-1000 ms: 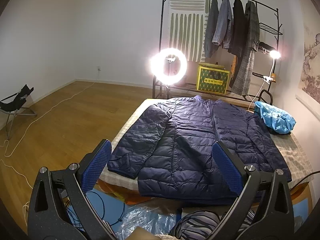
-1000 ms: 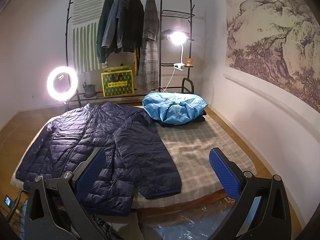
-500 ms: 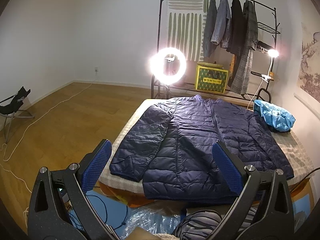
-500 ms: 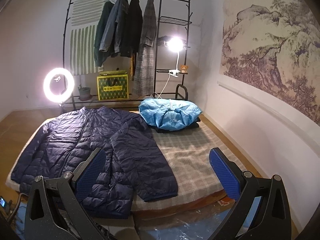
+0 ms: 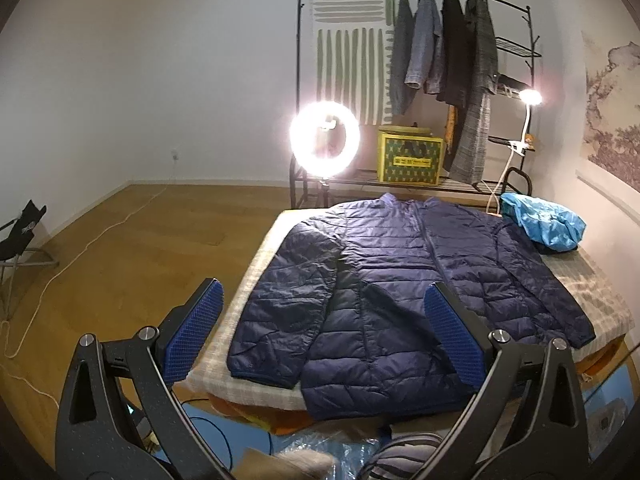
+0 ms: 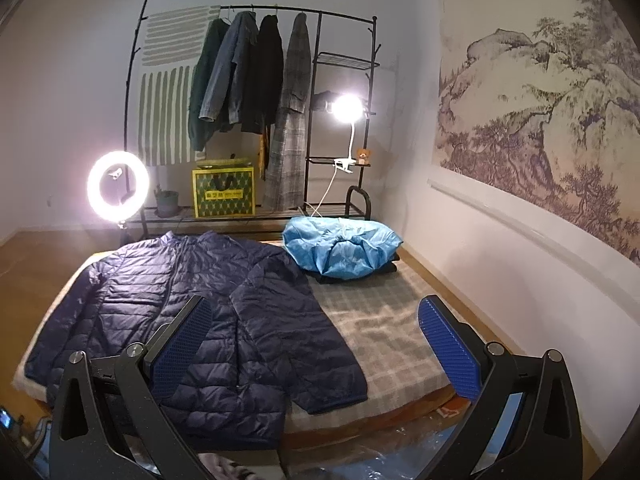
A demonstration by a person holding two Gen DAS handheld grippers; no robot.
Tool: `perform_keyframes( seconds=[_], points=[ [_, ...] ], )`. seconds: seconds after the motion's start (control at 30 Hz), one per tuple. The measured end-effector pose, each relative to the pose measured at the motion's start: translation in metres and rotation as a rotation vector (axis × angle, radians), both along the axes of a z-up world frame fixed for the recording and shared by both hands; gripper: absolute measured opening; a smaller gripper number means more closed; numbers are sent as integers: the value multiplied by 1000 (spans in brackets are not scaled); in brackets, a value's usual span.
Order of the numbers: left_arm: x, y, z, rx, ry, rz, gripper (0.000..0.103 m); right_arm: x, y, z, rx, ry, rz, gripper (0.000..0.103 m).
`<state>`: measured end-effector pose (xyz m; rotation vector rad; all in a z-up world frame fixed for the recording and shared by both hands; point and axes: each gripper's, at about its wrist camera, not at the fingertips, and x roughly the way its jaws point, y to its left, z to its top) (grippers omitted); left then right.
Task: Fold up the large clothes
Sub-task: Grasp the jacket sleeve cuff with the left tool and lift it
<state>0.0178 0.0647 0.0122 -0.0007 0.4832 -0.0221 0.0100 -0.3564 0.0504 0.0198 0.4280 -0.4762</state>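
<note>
**Start the fold at the sleeves**

Both held spread wide, empty: left gripper point(image 5: 322, 330), right gripper point(image 6: 314, 338). Navy puffer jacket point(image 5: 400, 280) flat on mattress point(image 6: 384, 320), ahead of and below fingertips. Probably best: pinch each cuff, fold inward, smooth.

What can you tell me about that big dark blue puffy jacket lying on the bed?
The navy quilted jacket is a thin, slightly shiny puffer with stitched horizontal channels, a centre zip that looks closed and a short stand-up collar. It lies spread flat, front up, collar toward the clothes rack, both sleeves angled down beside the body. It rests on the checked bed cover, its hem hanging slightly over the near edge. Neither open gripper touches it.
</note>
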Motion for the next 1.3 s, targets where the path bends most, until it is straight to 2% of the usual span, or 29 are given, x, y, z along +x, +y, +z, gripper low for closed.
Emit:
perform_keyframes(
  seconds=[0.17, 0.27, 0.4, 0.53, 0.63, 0.8, 0.9, 1.0, 1.07, 1.13, 1.3],
  points=[
    [8, 25, -9, -45, 23, 43, 100, 4, 6, 1, 17, -1, 22, 103],
    [17, 42, -22, -74, 51, 86, 99, 8, 10, 1, -13, -12, 47, 103],
    [32, 64, -48, -123, 134, 133, 98, 18, 8, -1, -36, -22, 86, 103],
    [42, 83, -80, -169, 219, 183, 87, 29, 0, -9, 10, -22, 134, 103],
    [46, 93, -97, -221, 265, 213, 86, 42, -4, -15, 32, -8, 173, 103],
    [59, 110, -130, -319, 348, 267, 86, 76, -16, -37, 74, 53, 204, 103],
    [66, 119, -150, -372, 398, 310, 86, 98, -32, -59, 113, 106, 181, 103],
    [77, 126, -174, -417, 455, 347, 79, 114, -50, -80, 196, 145, 172, 103],
    [88, 131, -193, -475, 497, 354, 71, 119, -59, -90, 232, 156, 165, 103],
    [103, 137, -218, -586, 554, 363, 68, 122, -66, -99, 257, 166, 163, 103],
    [125, 142, -257, -725, 623, 424, 68, 128, -76, -112, 276, 194, 155, 103]
  ],
)
